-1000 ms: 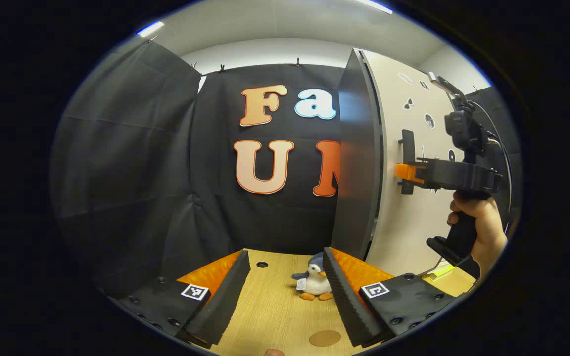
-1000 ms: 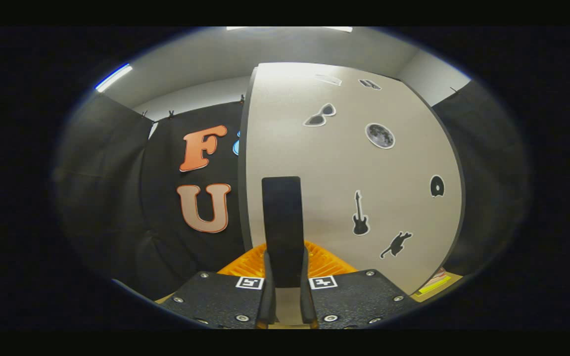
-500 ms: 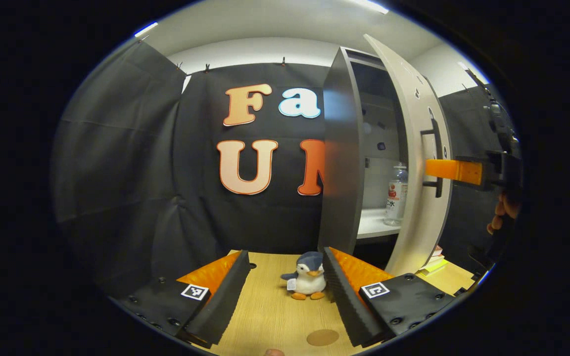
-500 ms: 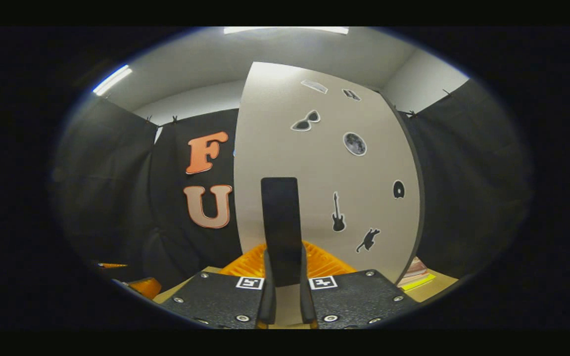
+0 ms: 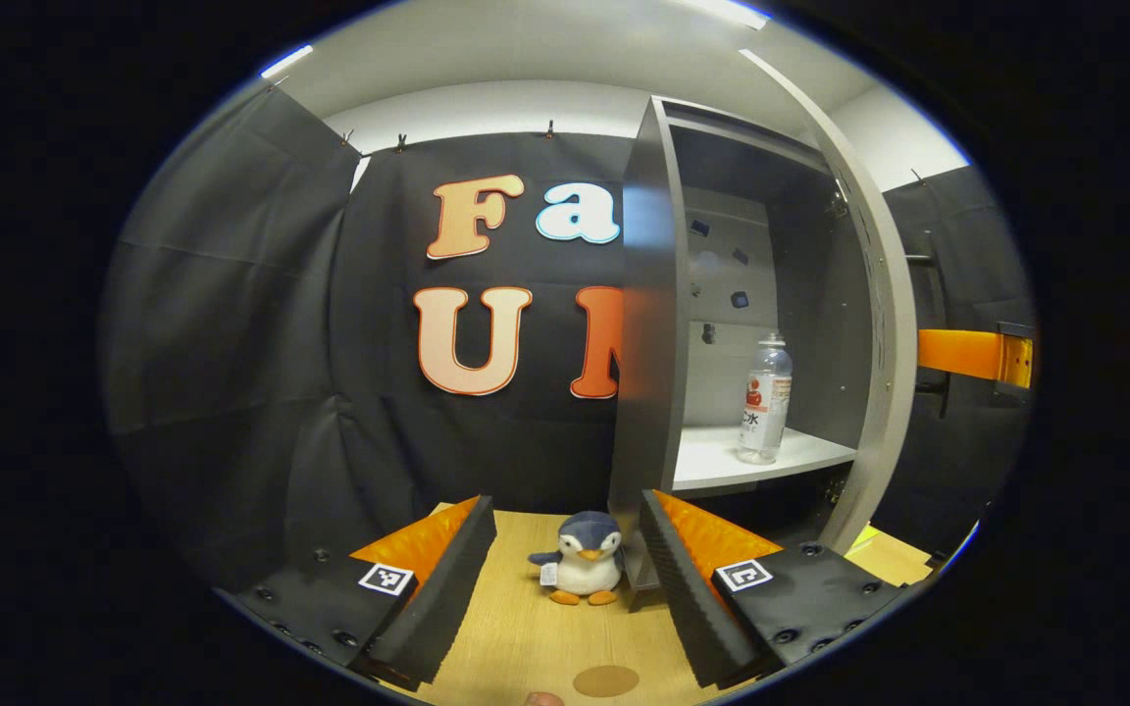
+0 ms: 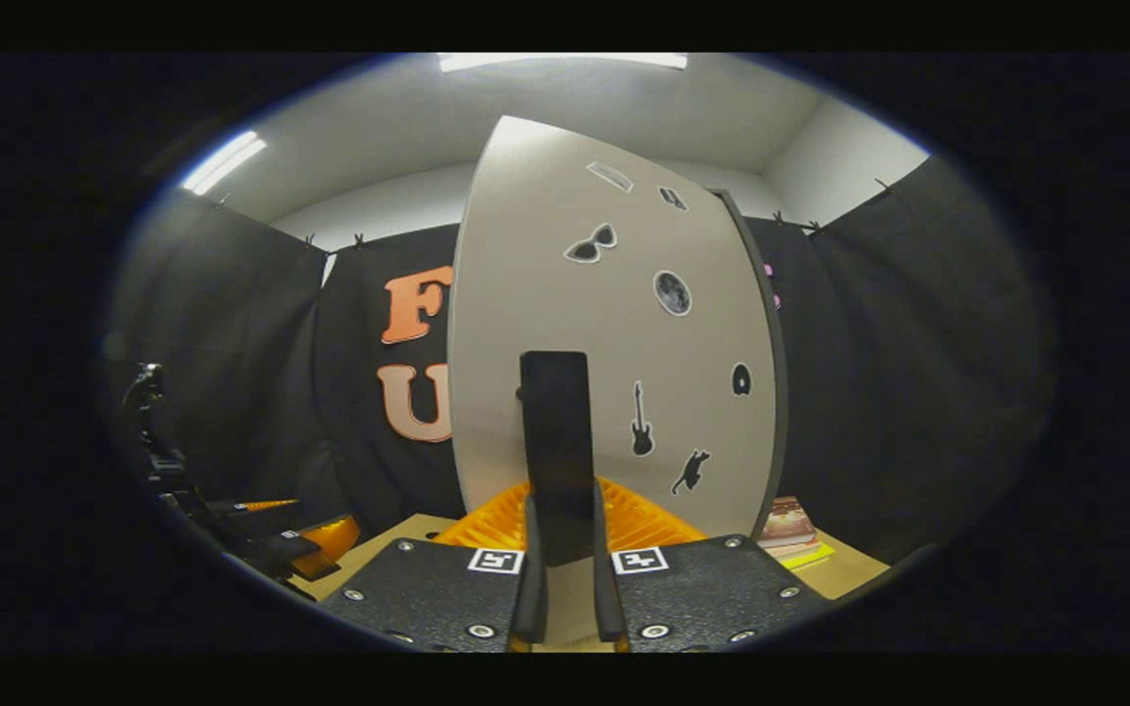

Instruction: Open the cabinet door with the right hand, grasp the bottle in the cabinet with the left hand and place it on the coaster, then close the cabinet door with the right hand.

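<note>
The grey cabinet (image 5: 645, 324) stands wide open. A clear water bottle (image 5: 764, 399) with a red-and-white label stands upright on its white shelf (image 5: 712, 459). In the left gripper view the door (image 5: 881, 324) shows edge-on, right of the bottle. My right gripper (image 6: 565, 559) is shut on the dark door handle (image 6: 556, 441), facing the door's stickered front (image 6: 624, 333). Low over the wooden table (image 5: 526, 637), my left gripper (image 5: 565, 588) is open with nothing between its fingers. A round brown coaster (image 5: 605, 680) lies on the table just below its fingers.
A small penguin plush (image 5: 580, 571) sits on the table in front of the cabinet's left wall, between the left gripper's fingers as seen. Stacked books (image 6: 789, 529) lie on the table right of the door. In the right gripper view the left gripper (image 6: 281, 529) shows at lower left.
The right gripper has swung the door from nearly shut to wide open, uncovering the shelf and the bottle. The left gripper stayed low and open, turning slightly towards the cabinet.
</note>
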A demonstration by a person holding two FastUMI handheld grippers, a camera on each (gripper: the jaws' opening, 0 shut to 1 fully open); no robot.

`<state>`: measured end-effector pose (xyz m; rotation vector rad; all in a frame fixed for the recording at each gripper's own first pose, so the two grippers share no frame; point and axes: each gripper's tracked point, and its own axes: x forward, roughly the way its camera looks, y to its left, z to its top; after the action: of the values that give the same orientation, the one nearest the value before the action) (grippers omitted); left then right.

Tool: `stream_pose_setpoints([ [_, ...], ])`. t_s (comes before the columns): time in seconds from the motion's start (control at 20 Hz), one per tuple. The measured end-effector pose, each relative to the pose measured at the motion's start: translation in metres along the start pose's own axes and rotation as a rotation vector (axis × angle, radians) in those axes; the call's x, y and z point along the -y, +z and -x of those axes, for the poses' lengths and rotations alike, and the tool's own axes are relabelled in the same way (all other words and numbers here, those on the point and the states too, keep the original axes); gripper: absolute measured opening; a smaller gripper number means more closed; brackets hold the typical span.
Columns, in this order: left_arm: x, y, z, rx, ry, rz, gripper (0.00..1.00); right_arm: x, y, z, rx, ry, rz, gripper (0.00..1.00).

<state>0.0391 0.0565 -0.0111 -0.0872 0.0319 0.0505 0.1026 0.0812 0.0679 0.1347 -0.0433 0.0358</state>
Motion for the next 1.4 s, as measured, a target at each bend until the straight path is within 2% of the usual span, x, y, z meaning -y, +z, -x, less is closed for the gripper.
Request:
stream_pose_setpoints([
  [0.2,0.029,0.000,-0.002,0.009,-0.022,0.006,0.96,0.008,0.001,0.007,-0.007,0.002,-0.016,0.18],
  [0.5,0.077,-0.003,-0.003,-0.001,-0.075,0.000,0.96,0.023,0.001,0.011,-0.011,-0.043,0.016,0.16],
  [0.6,0.093,-0.002,0.002,0.003,-0.091,-0.007,0.96,0.025,0.002,0.012,-0.008,-0.042,0.016,0.18],
  [0.8,0.104,0.002,0.005,0.020,-0.097,-0.017,0.96,0.029,0.002,0.016,-0.012,-0.047,0.004,0.16],
  [0.85,0.106,0.003,0.006,0.021,-0.096,-0.016,0.96,0.031,0.002,0.016,-0.012,-0.052,0.008,0.18],
  [1.05,0.112,0.001,0.007,0.017,-0.092,-0.004,0.96,0.042,0.002,0.021,-0.018,-0.098,0.018,0.16],
  [1.1,0.117,0.001,0.007,0.014,-0.098,-0.002,0.96,0.046,0.003,0.022,-0.015,-0.115,0.026,0.13],
  [1.2,0.126,-0.001,0.006,0.011,-0.109,0.003,0.96,0.057,0.005,0.023,-0.012,-0.144,0.042,0.14],
  [1.25,0.132,-0.002,0.006,0.009,-0.117,0.005,0.96,0.061,0.004,0.022,-0.013,-0.157,0.045,0.10],
  [1.4,0.147,-0.001,0.009,0.013,-0.141,-0.002,0.96,0.076,0.000,0.028,-0.031,-0.212,0.063,0.08],
])
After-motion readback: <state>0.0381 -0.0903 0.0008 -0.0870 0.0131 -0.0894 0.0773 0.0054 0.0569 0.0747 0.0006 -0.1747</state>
